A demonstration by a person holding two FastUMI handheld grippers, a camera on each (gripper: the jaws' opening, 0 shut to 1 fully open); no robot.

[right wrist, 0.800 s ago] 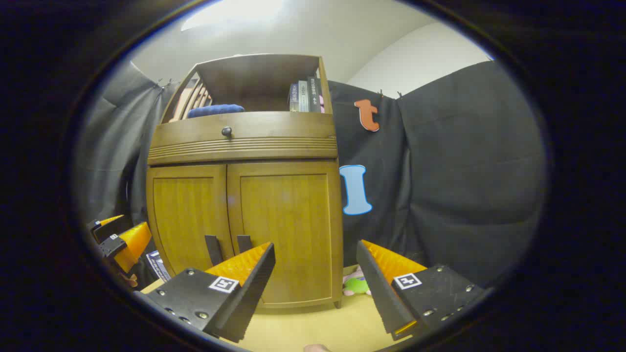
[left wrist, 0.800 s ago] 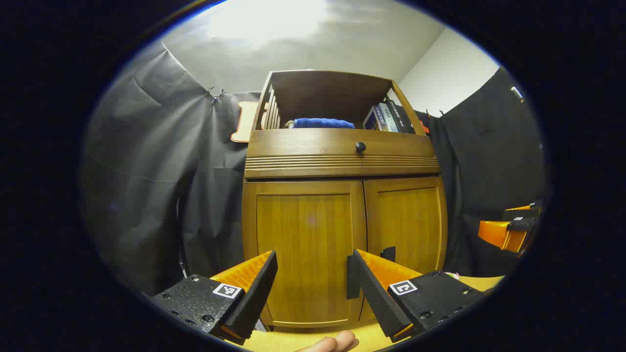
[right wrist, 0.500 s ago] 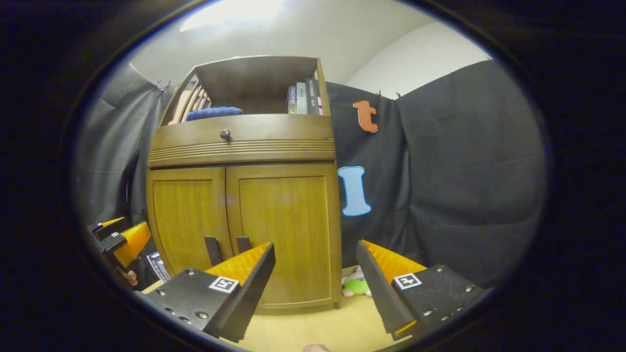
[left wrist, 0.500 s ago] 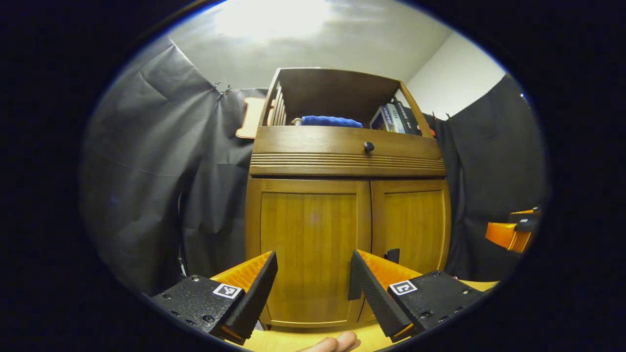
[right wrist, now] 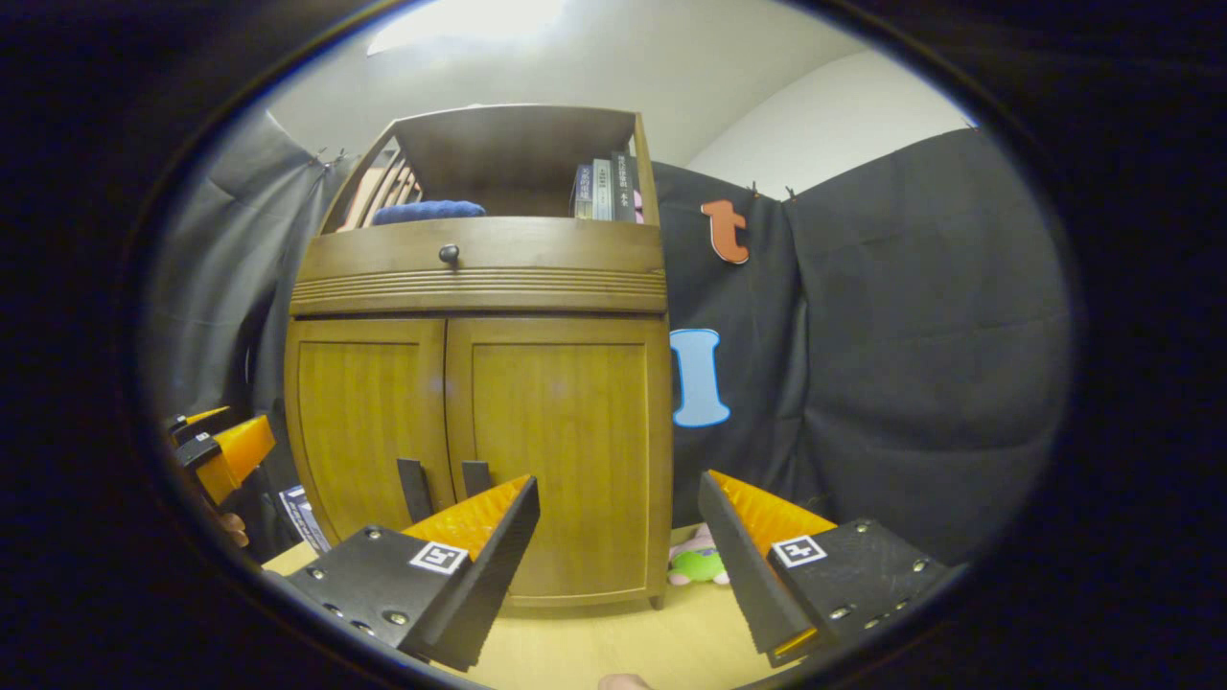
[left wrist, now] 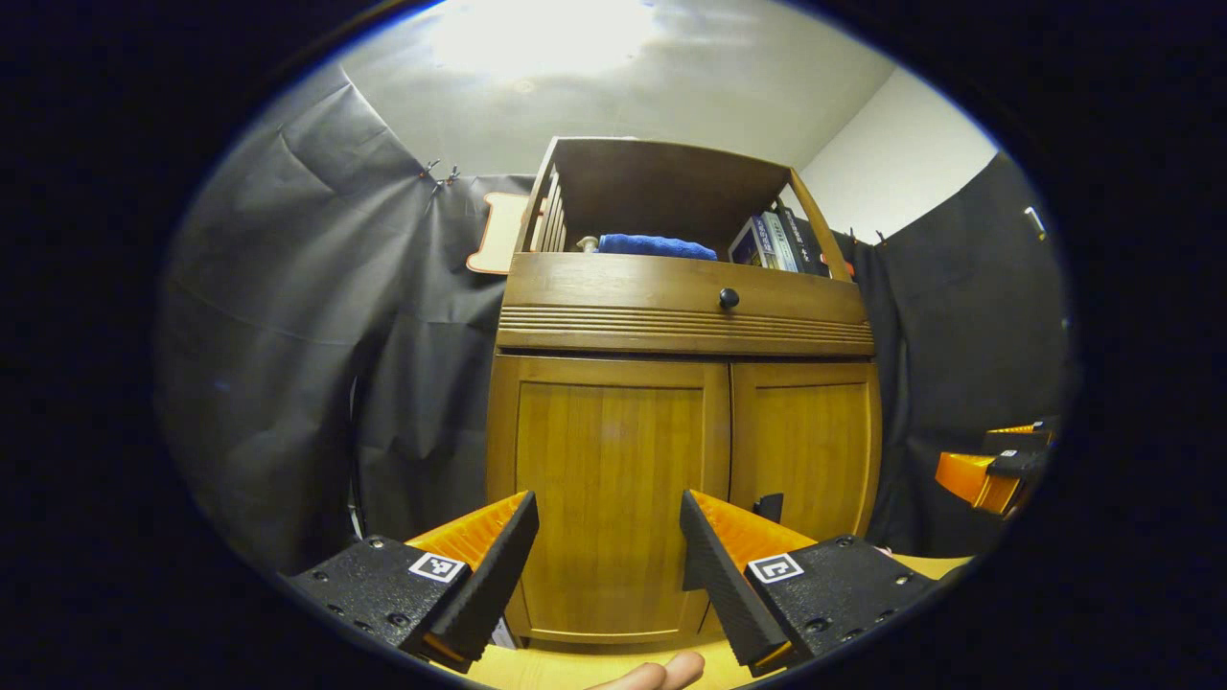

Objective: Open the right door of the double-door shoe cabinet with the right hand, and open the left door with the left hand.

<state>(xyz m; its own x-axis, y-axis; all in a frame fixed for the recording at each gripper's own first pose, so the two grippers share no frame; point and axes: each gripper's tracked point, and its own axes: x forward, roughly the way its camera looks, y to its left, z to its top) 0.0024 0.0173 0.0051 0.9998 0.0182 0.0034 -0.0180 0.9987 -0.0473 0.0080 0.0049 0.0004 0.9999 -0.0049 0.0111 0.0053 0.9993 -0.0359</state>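
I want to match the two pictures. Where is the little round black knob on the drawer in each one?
Left gripper view: the knob sits right of centre on the drawer front, above the right door.
Right gripper view: the knob sits left of centre, above the gap between the doors.
Shared landmark: the blue cloth on the shelf above.

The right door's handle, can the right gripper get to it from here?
Probably yes. The right gripper is open, the right door is shut, and its handle sticks out near the middle seam with nothing in front. It just isn't touching yet.
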